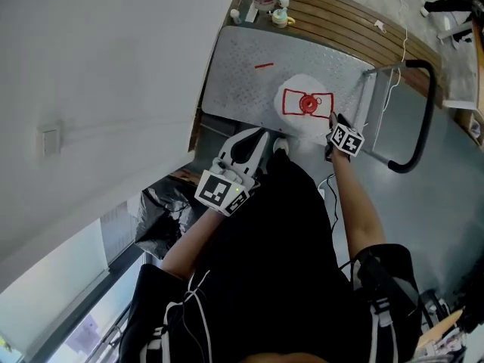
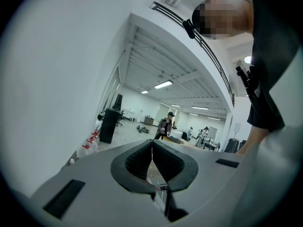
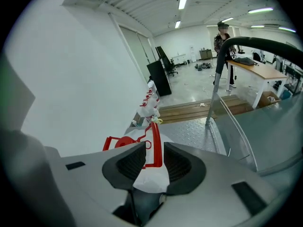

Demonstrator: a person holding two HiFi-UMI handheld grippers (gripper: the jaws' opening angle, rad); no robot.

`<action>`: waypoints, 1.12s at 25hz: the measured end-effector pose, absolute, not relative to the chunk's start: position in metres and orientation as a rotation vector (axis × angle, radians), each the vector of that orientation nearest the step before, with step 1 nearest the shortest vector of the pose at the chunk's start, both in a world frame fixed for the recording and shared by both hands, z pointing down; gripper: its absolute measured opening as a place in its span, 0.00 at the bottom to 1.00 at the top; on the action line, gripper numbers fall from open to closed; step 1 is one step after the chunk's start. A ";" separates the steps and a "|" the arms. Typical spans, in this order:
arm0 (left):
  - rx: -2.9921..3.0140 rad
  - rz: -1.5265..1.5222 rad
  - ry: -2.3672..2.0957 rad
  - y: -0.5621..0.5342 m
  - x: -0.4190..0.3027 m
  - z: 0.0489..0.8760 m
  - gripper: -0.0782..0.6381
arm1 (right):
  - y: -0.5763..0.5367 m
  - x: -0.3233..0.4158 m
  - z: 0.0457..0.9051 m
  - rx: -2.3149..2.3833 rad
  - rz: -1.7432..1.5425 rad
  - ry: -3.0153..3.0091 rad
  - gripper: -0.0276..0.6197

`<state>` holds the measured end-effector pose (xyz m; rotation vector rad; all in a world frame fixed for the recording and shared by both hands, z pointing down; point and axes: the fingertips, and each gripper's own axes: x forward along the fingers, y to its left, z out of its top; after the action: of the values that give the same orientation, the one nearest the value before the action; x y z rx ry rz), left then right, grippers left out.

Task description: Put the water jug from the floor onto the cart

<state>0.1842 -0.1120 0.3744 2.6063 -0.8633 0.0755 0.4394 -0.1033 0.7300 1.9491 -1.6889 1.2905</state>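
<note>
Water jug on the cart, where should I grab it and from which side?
Take the red handle on top of the water jug, coming down from above at the near side. It is a thin raised bar beside the cap; the jug itself looks too wide.

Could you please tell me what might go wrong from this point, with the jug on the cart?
1. The red handle stands between the open fingers of the right gripper. Pulling back crookedly could hook it and drag the water jug.
2. The water jug appears to sit near the edge of the cart closest to the person, so such a tug might tip it off.
</note>
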 end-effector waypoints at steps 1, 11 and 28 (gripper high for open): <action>2.615 0.077 -0.838 -0.110 0.187 0.375 0.13 | -0.099 0.437 0.725 1.962 1.297 -1.707 0.21; 2.637 0.015 -0.615 -0.085 0.200 0.366 0.13 | -0.051 0.376 0.605 2.075 1.032 -1.928 0.11; 2.699 -0.049 -0.494 -0.030 0.128 0.321 0.13 | 0.013 0.214 0.320 2.358 0.378 -2.177 0.08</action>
<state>0.1283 -0.0297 0.3214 2.6985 -0.4944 -0.0487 0.2140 0.0130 0.3200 2.3576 -2.1773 0.3780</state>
